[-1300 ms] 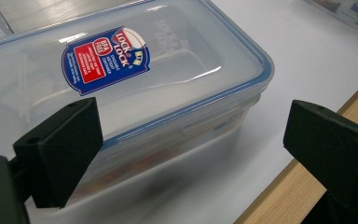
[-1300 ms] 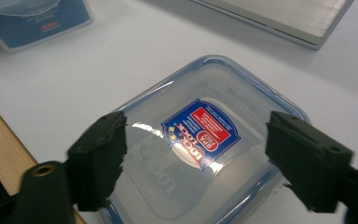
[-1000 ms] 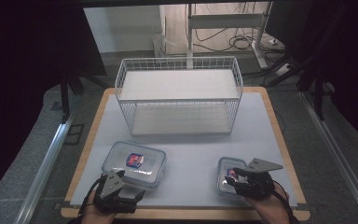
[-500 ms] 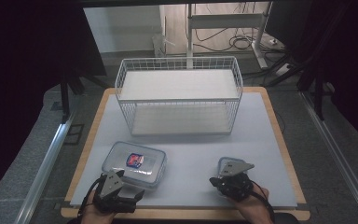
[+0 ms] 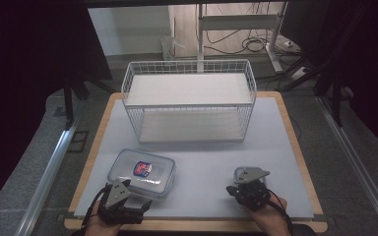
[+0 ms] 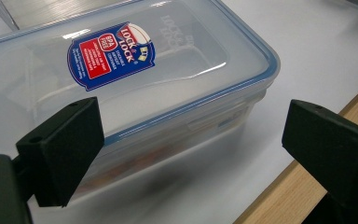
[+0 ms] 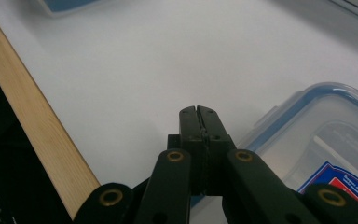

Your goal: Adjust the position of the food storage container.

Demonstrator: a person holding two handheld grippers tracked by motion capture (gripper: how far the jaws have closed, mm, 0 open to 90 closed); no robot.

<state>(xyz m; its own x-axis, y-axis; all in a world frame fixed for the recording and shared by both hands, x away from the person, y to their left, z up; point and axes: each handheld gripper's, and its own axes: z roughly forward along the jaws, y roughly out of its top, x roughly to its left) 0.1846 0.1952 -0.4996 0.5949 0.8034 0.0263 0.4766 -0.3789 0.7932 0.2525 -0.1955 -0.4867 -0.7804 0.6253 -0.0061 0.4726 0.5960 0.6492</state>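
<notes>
High view: a Lock & Lock container (image 5: 141, 172) sits on the table (image 5: 211, 162) before the wire rack (image 5: 189, 101). Left tool (image 6: 191, 140) gapes beside it, ungrasped. Right tool (image 7: 198, 112) has just clenched empty; next, probably unclip the lid.

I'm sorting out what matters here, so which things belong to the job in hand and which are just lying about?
In the job: left gripper, open at the labelled lidded box; right gripper, shut, by a second lidded box.
Lying about: wire rack, untouched; white mat; floor cables.
</notes>
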